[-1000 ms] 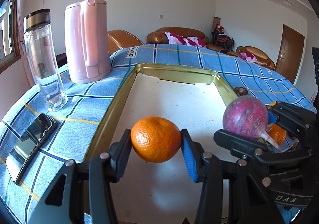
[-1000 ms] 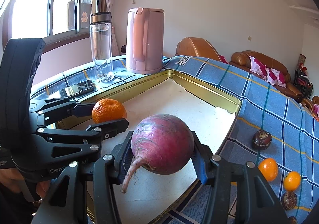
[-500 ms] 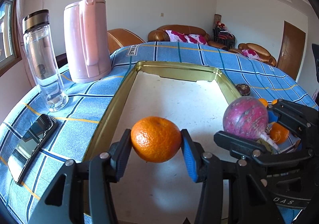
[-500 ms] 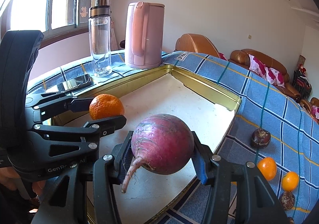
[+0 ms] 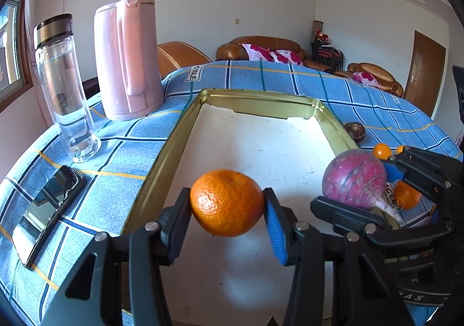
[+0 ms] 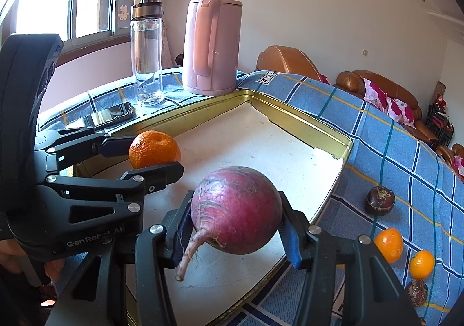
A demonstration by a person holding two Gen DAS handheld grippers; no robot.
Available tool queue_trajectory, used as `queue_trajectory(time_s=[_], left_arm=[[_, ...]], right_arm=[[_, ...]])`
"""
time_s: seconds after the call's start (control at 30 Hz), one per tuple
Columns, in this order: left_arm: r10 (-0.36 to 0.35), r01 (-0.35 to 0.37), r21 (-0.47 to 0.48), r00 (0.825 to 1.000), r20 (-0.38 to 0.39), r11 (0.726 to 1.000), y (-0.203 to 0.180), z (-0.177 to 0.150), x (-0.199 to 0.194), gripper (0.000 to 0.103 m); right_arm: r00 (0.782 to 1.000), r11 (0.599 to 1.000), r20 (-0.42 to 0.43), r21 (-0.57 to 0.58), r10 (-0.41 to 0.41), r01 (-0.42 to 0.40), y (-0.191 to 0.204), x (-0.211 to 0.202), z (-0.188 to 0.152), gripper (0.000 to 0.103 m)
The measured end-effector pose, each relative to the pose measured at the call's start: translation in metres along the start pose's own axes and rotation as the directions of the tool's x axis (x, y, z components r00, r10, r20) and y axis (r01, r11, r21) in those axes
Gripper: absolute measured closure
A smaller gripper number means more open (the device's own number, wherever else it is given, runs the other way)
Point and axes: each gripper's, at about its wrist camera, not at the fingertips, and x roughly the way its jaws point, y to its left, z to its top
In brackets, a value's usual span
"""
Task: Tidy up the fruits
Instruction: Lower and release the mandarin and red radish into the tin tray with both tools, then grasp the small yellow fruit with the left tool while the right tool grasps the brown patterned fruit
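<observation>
My left gripper (image 5: 227, 205) is shut on an orange mandarin (image 5: 227, 202) and holds it above the near end of a gold-rimmed tray (image 5: 162, 158) with a white floor. My right gripper (image 6: 236, 213) is shut on a round purple-red radish (image 6: 236, 208) with a pale root tail, held above the tray's near right part (image 6: 319, 134). Each gripper shows in the other's view: the radish (image 5: 353, 179) at the right, the mandarin (image 6: 153, 149) at the left.
A pink kettle (image 5: 127, 59), a glass bottle (image 5: 62, 88) and a phone (image 5: 43, 207) stand left of the tray. Right of the tray on the blue checked cloth (image 6: 391, 158) lie two small oranges (image 6: 388, 245), (image 6: 422, 263) and dark round fruits (image 6: 380, 200), (image 6: 417, 291).
Both grippers have moved a little forward over the tray and hold their fruits as before. The kettle and bottle look slightly nearer.
</observation>
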Motion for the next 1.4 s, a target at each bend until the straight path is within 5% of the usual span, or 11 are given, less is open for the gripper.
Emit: queue_trajectory(time_s=[0.17, 0.4, 0.63, 0.87, 1.03, 1.23, 1.33, 1.4], left_arm=[[0.000, 0.001, -0.023, 1.000, 0.014, 1.000, 0.004, -0.001, -0.002, 0.049], [0.007, -0.004, -0.046, 0.998, 0.057, 0.999, 0.008, -0.001, -0.009, 0.028], [0.041, -0.037, -0.033, 0.991, 0.129, 0.999, 0.002, -0.004, -0.022, 0.025], [-0.023, 0.030, -0.030, 0.980, 0.197, 0.999, -0.020, -0.002, -0.041, 0.017], [-0.098, 0.101, 0.000, 0.969, 0.225, 0.995, -0.051, 0.003, -0.052, 0.008], [-0.220, 0.209, 0.084, 0.961, 0.166, 0.974, -0.108, 0.004, -0.045, 0.008], [-0.263, 0.246, 0.131, 0.955, 0.138, 0.960, -0.138, 0.002, -0.041, 0.008], [-0.276, 0.256, 0.157, 0.953, 0.122, 0.954, -0.153, 0.001, -0.039, 0.008]], right_arm=[[1.000, 1.000, 0.009, 0.011, -0.011, 0.011, -0.002, -0.002, 0.000, 0.037], [0.997, 0.999, 0.069, 0.026, -0.026, 0.024, -0.004, -0.015, -0.001, 0.029], [0.990, 0.996, 0.123, 0.071, -0.063, 0.055, -0.013, -0.035, -0.009, 0.027], [0.978, 0.978, 0.128, 0.147, -0.164, 0.145, -0.045, -0.072, -0.032, 0.027], [0.948, 0.933, 0.067, 0.210, -0.311, 0.291, -0.083, -0.108, -0.068, 0.027], [0.900, 0.842, -0.088, 0.324, -0.426, 0.431, -0.145, -0.130, -0.104, 0.027], [0.911, 0.843, -0.154, 0.346, -0.382, 0.412, -0.161, -0.123, -0.114, 0.028], [0.923, 0.850, -0.189, 0.362, -0.335, 0.383, -0.167, -0.116, -0.118, 0.039]])
